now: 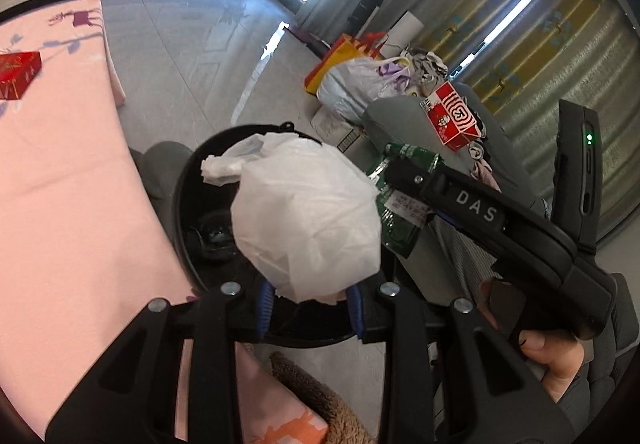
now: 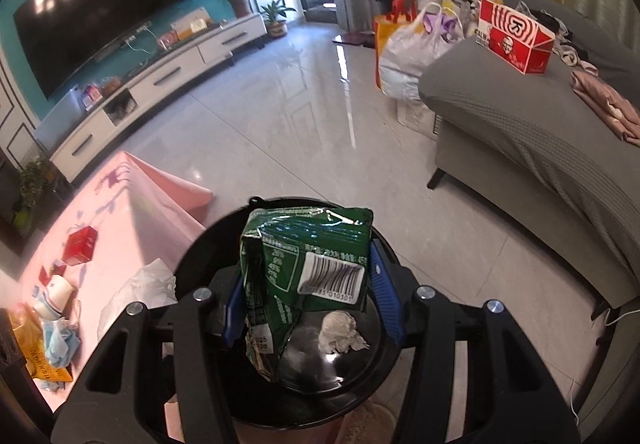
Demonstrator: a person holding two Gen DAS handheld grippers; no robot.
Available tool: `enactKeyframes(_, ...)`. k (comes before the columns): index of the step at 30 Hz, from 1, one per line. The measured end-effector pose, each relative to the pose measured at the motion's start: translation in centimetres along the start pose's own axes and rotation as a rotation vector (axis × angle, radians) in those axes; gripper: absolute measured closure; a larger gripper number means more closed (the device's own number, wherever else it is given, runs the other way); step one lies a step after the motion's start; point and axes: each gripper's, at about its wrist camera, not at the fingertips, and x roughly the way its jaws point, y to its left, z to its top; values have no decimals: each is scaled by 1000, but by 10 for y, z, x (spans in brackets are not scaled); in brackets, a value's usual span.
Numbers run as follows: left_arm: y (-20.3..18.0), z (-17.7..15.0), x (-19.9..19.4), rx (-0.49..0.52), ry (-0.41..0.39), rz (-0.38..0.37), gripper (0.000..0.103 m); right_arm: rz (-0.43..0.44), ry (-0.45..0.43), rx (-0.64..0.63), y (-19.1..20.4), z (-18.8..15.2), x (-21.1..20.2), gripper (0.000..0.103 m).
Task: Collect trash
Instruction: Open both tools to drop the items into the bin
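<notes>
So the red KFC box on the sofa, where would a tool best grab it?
Grip the red KFC box across its narrow peaked top, coming from above. It stands upright on the grey sofa, top unobstructed, and its lower body looks broader than the ridge.

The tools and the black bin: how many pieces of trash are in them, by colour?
White: 2, the plastic bag in the left tool, the crumpled tissue in the bin
Green: 1, the snack packet in the right tool
Total: 3
</notes>
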Motion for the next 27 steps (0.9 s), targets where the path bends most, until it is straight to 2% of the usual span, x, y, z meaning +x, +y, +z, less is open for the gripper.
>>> enactKeyframes(8,-9,2,23,22,37,13,68,-19,41,11,-10,-1,13,49)
enactKeyframes(11,-12,1,24,32,36,35,56,-29,51,0,-9,-1,14,43)
enactKeyframes(12,-11,1,21,36,32,39,49,-34,54,-3,-8,-2,14,38)
enactKeyframes(13,-13,1,18,44,22,45,45,-36,57,-3,-7,-2,14,31)
enactKeyframes(14,-14,1,15,50,11,45,38,-38,59,-4,-6,-2,13,28)
enactKeyframes(19,-14,2,-15,74,-59,80,16,-15,18,-10,-2,-1,-1,15)
enactKeyframes(22,-11,4,-39,73,-114,115,9,-13,-9,-16,1,0,-9,13)
enactKeyframes(27,-2,4,-82,39,-192,185,3,20,-50,-34,13,1,-24,13)
